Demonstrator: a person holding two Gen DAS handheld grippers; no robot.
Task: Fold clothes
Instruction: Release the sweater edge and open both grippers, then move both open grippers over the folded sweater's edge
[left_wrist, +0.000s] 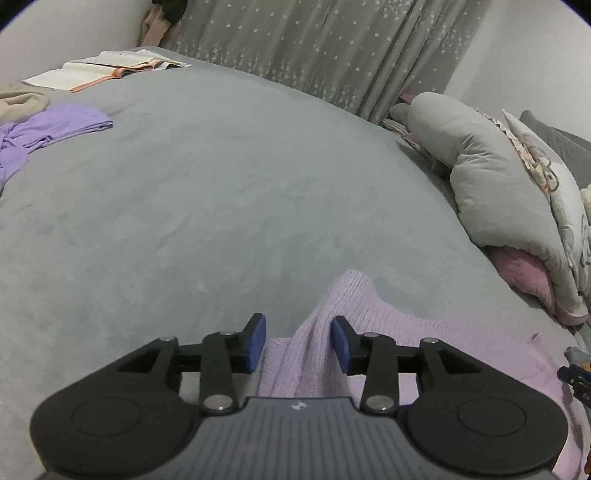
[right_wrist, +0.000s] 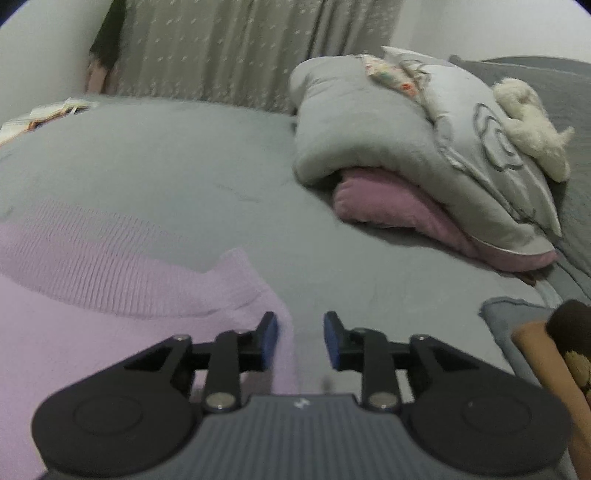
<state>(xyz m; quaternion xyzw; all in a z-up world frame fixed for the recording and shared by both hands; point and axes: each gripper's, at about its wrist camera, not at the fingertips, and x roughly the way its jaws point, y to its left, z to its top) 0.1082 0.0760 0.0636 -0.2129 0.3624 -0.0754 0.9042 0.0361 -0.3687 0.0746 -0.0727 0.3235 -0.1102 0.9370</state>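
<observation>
A pale lilac knit sweater (left_wrist: 373, 332) lies on the grey bed (left_wrist: 221, 177). My left gripper (left_wrist: 298, 341) stands open, and a raised fold of the sweater sits between its blue pads, touching neither clearly. In the right wrist view the same sweater (right_wrist: 92, 280) spreads over the left half. My right gripper (right_wrist: 301, 341) is open above bare bed cover at the sweater's right edge, its left pad (right_wrist: 270, 338) just over the knit. A purple garment (left_wrist: 44, 129) lies crumpled at the far left of the bed.
Rolled grey bedding (right_wrist: 388, 122) over a pink pillow (right_wrist: 388, 203) lies at the right, with a white plush toy (right_wrist: 532, 122) on top. An open book (left_wrist: 107, 68) rests at the bed's far corner. A starred curtain (left_wrist: 332, 48) hangs behind. A beige cloth (left_wrist: 22, 101) lies far left.
</observation>
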